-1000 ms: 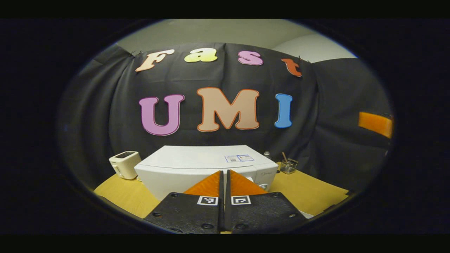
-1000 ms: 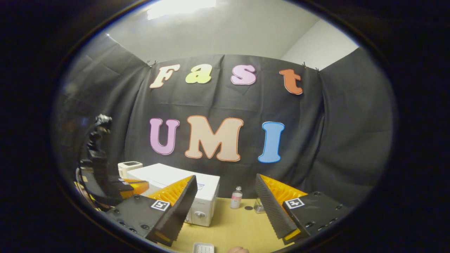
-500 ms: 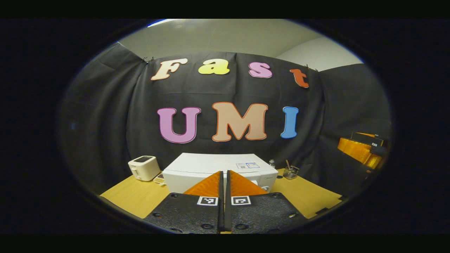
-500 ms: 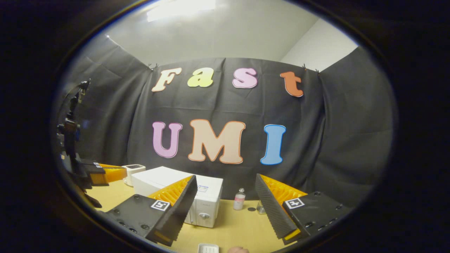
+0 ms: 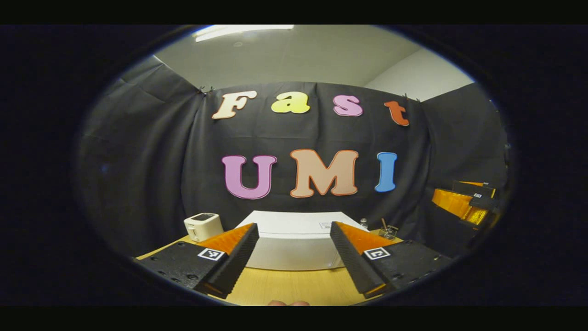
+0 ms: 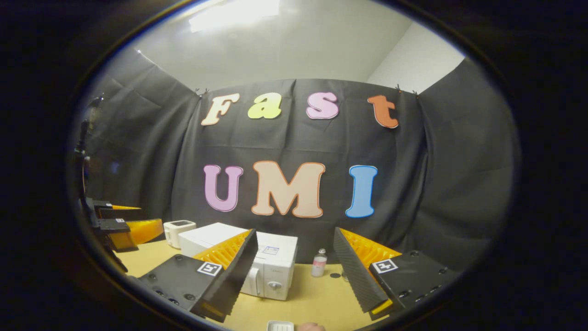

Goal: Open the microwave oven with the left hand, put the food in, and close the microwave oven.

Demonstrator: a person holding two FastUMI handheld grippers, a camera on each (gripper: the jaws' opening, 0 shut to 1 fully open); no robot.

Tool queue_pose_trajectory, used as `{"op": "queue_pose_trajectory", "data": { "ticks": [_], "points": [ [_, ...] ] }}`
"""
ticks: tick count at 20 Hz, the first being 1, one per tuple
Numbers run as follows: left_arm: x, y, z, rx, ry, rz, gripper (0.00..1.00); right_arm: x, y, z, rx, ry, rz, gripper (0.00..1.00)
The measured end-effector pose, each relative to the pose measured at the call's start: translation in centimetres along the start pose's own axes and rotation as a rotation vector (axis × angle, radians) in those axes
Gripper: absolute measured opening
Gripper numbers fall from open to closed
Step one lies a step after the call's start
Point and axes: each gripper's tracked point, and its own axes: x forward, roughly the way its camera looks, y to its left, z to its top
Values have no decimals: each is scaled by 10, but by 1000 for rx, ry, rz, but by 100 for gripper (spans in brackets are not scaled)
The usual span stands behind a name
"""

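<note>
The left gripper (image 5: 291, 257) and the right gripper (image 6: 294, 266) look alike, each with two wedge-shaped orange fingers (image 5: 229, 239) faced in ribbed black pads, mounted on black screw-studded plates bearing small square black-and-white markers (image 6: 209, 268).

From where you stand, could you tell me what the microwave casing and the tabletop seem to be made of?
The microwave casing looks like white painted sheet metal, though plastic is possible: smooth flat panels with a soft satin sheen. The table looks like light wood or wood-look laminate: an even yellow-tan matte surface, with grain too faint to tell.
</note>
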Motion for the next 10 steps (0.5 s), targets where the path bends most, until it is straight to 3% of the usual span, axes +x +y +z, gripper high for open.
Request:
{"op": "queue_pose_trajectory", "data": {
  "ticks": [10],
  "points": [
    [-7,6,-15,7,55,8,93,-2,5,0,8,-3,-5,96]
  ]
}}
